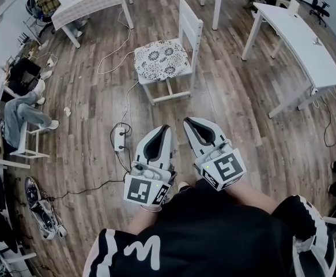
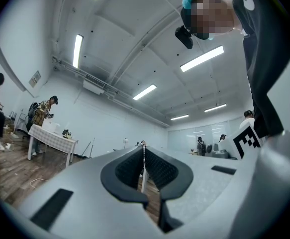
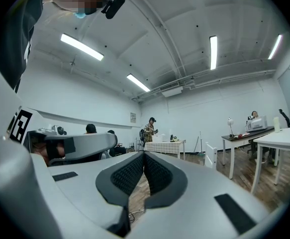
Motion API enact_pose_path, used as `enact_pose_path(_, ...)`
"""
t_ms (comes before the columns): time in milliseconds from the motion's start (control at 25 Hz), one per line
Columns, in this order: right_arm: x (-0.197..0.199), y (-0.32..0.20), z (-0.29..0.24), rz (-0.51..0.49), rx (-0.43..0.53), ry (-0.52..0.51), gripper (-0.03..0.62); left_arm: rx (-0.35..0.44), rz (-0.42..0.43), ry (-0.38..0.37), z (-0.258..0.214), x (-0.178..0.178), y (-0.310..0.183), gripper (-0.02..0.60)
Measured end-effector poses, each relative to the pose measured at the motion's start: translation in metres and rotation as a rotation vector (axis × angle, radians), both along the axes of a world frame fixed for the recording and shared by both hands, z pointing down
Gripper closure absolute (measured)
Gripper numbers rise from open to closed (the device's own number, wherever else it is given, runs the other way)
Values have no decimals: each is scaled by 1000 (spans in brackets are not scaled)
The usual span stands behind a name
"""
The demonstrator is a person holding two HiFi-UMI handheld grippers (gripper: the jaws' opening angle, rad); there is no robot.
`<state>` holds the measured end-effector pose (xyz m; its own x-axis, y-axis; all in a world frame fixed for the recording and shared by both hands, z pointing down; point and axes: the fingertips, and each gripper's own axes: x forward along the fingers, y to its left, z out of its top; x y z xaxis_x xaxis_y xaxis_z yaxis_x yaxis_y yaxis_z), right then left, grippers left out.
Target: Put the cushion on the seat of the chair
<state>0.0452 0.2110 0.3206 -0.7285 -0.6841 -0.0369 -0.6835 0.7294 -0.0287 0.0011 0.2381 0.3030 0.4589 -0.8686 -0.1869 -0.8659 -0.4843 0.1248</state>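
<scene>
A white wooden chair [image 1: 189,30] stands in the middle of the room, and a patterned black-and-white cushion [image 1: 161,59] lies flat on its seat. Both grippers are held low, close to the person's body and well short of the chair. My left gripper [image 1: 163,128] is shut and holds nothing; in its own view the left gripper [image 2: 143,146] has its tips meeting. Beside it my right gripper [image 1: 189,120] is shut and empty too. In its own view the right gripper [image 3: 144,153] points across the room, where the chair [image 3: 210,161] shows small.
A white power strip [image 1: 120,138] and cables lie on the wood floor left of the grippers. White tables [image 1: 299,39] stand at the right and a clothed table [image 1: 87,0] at the back left. Seated people [image 1: 18,111] are along the left wall.
</scene>
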Motion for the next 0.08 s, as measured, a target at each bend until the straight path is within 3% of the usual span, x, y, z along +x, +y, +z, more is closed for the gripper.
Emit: enact_pose_path(80,-2,3,1,1,1,1,574,2,1,0,0,-2,3,568)
